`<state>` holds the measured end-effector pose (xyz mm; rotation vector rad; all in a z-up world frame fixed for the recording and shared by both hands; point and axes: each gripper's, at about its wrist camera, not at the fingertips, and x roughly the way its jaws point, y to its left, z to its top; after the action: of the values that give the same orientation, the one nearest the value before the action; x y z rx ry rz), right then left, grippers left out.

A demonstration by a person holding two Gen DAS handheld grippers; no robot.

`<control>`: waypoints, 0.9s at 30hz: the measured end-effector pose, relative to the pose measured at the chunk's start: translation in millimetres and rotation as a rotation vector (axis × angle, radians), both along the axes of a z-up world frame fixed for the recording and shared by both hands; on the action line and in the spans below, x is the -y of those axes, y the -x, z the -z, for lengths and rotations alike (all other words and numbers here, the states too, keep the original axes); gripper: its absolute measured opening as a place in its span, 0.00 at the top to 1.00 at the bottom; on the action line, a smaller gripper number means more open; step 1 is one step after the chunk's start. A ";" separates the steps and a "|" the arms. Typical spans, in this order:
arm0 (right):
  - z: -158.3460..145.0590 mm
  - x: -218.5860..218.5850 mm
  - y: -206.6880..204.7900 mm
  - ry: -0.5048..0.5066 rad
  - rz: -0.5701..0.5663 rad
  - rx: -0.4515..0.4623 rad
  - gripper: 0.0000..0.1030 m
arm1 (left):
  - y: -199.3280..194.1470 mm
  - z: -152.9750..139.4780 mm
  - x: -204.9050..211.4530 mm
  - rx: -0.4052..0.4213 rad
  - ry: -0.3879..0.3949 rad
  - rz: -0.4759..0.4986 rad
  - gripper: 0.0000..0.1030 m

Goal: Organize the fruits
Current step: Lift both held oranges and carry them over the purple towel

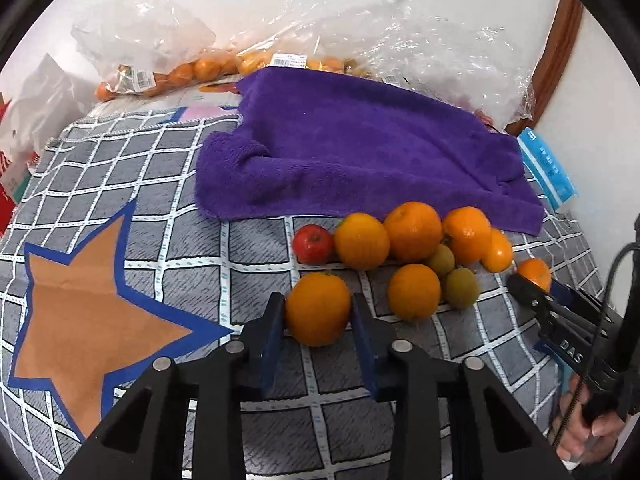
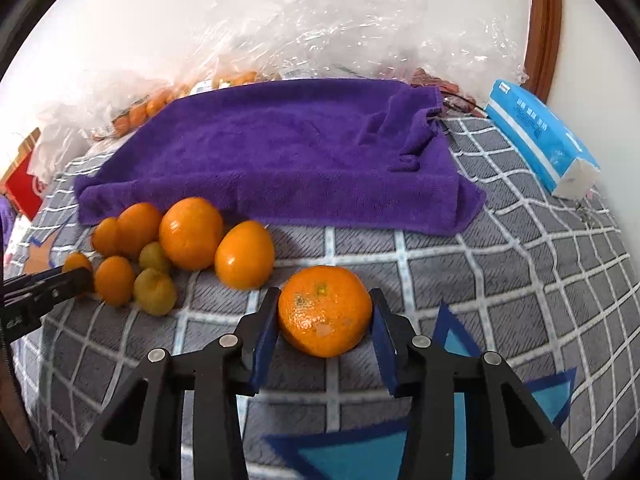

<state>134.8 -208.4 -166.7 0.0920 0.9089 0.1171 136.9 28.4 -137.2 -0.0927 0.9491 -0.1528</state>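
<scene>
My left gripper [image 1: 316, 300] is shut on an orange [image 1: 318, 320] that rests on the checked cloth [image 1: 160, 208], both blue pads against its sides. Behind it lies a loose pile: a small red fruit [image 1: 313, 243], several oranges [image 1: 412, 232] and two green fruits [image 1: 460, 288]. In the right wrist view my right gripper [image 2: 325, 294] is shut on a mandarin [image 2: 324, 320] with a stem scar on top, to the right of the same pile [image 2: 192, 232]. A purple towel [image 1: 360, 148] [image 2: 280, 148] lies spread just beyond the fruit.
Clear plastic bags [image 1: 160, 40] holding small oranges line the back wall. A blue tissue pack [image 2: 540, 136] lies at the right edge of the cloth. A red and white box [image 1: 12, 168] stands at the far left. A wooden frame [image 2: 544, 20] leans at the back right.
</scene>
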 end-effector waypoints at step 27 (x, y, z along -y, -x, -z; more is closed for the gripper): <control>1.3 -2.2 2.7 0.016 0.022 0.011 0.59 | 7.9 2.3 8.5 0.096 -0.015 0.019 0.70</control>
<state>132.1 -206.2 -168.0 0.0860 0.8976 0.0901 129.0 20.0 -139.6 -0.0621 0.8552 -0.1664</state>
